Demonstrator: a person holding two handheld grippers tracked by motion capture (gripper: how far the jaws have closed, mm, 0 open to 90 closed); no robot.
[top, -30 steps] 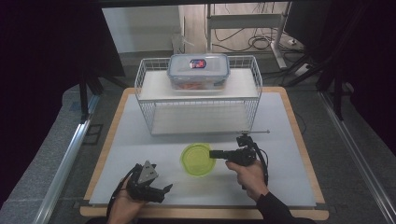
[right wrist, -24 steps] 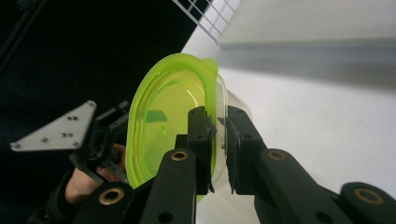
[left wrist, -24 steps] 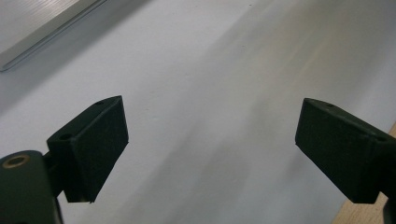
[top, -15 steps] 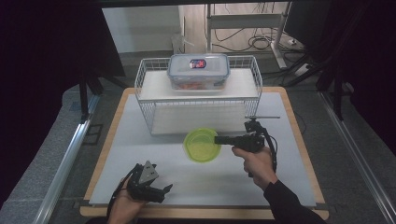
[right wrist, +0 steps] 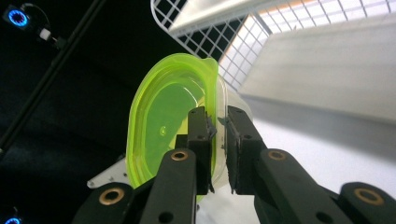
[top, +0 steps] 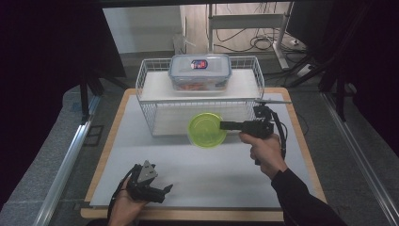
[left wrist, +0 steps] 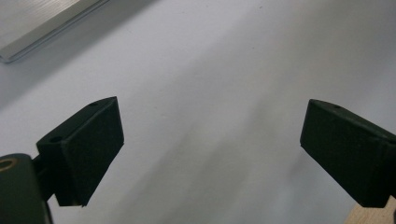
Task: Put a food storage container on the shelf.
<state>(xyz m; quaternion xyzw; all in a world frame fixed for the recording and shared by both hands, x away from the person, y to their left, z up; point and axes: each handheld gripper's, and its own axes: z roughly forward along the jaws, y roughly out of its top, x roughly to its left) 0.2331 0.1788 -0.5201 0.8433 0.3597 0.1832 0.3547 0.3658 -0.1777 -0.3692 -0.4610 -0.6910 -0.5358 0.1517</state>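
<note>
With the right gripper [top: 225, 125] clamped on the rim of the green tub [top: 206, 130], held above the table [top: 211, 174] before the wire rack [top: 149, 108], keep it level entering the lower shelf, while the left gripper [top: 162, 190] rests wide open, empty.

The tub [top: 207, 130] is round and clear, with a bright green lid on top. It is up off the table, just in front of the wire rack [top: 155, 101]. The right gripper [top: 222, 125] pinches its rim at one side. Its lid faces up. It looks closed.
</note>
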